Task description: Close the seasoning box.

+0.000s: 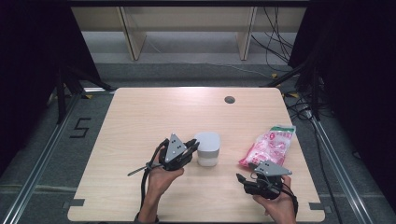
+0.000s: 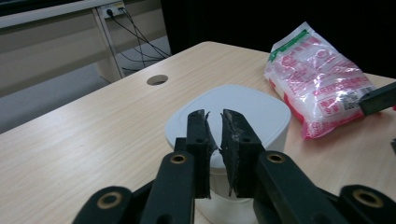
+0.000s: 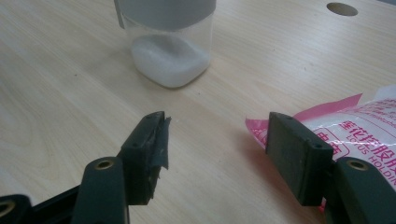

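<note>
A clear square container [image 1: 207, 148] with a white lid holds white powder at its bottom and stands mid-table. My left gripper [image 1: 192, 145] sits just left of it, tips close to its side. In the left gripper view the lid [image 2: 243, 109] lies right behind the left gripper [image 2: 215, 116], whose jaws stand a narrow slit apart with nothing between them. A pink-and-white plastic bag [image 1: 271, 145] lies at the right. My right gripper [image 1: 240, 179] rests near the front edge, below the bag. The right gripper [image 3: 217, 126] stands open and empty, and the bag [image 3: 359, 123] lies beside its right jaw.
The wooden table [image 1: 154, 112] has a round cable hole [image 1: 229, 99] at the back. Beyond it are a shelf unit's legs and loose cables on the floor. Metal rails run along both sides of the table. Dark curtains close in left and right.
</note>
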Demonstrator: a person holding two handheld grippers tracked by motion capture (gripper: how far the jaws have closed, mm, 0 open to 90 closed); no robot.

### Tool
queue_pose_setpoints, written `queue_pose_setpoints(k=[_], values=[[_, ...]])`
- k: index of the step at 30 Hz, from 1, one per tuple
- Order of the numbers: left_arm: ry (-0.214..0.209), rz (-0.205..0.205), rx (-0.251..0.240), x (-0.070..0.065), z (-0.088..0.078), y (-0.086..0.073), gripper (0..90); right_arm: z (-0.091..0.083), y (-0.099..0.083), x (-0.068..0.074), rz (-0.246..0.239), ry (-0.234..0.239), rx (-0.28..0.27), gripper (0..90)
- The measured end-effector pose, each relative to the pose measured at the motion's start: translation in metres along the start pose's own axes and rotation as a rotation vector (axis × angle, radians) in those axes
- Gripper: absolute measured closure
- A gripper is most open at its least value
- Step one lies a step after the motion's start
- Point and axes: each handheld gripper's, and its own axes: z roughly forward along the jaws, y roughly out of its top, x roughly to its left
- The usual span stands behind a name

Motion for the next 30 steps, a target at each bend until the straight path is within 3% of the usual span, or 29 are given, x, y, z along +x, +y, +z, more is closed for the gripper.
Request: queue_pose_setpoints(k=[6, 7, 10, 13, 18, 21, 22, 23, 25, 27, 30], values=[[-0.033, -0.018, 0.005, -0.005, -0.003, -0.005, 63.7, 0.000, 0.000, 0.000, 0.007, 0.003, 0.001, 39.0], [-0.037, -0.033, 0.002, -0.006, -0.003, -0.006, 60.4, 0.001, 0.000, -0.002, -0.021, 0.003, -0.009, 39.0], [-0.050, -0.045, 0.007, -0.009, -0.004, -0.008, 53.7, 0.001, 0.000, -0.002, -0.020, 0.006, 0.000, 39.0], [-0.038, -0.050, 0.010, -0.010, -0.006, -0.009, 47.5, 0.002, 0.000, -0.004, -0.039, 0.000, -0.009, 38.9], [-0.029, -0.077, 0.014, -0.014, -0.008, -0.011, 35.1, 0.002, -0.001, -0.004, -0.026, 0.010, -0.009, 38.8], [-0.038, -0.081, 0.009, -0.017, -0.008, -0.013, 32.3, 0.002, -0.001, -0.003, -0.022, 0.012, -0.010, 38.8], [-0.040, -0.059, 0.014, -0.017, -0.009, -0.013, 31.5, 0.002, -0.001, -0.004, -0.025, 0.018, -0.005, 38.8], [-0.045, -0.091, 0.011, -0.019, -0.008, -0.015, 30.5, 0.002, -0.001, -0.003, -0.025, 0.017, -0.002, 38.8], [-0.040, -0.084, 0.026, -0.020, -0.009, -0.017, 29.4, 0.002, -0.001, -0.001, -0.005, 0.007, 0.004, 38.7], [-0.040, -0.080, 0.024, -0.021, -0.010, -0.018, 28.9, 0.004, -0.001, -0.004, -0.053, 0.000, -0.019, 38.7], [-0.051, -0.086, 0.013, -0.024, -0.011, -0.021, 28.5, 0.003, -0.001, -0.002, -0.042, 0.005, -0.005, 38.7]])
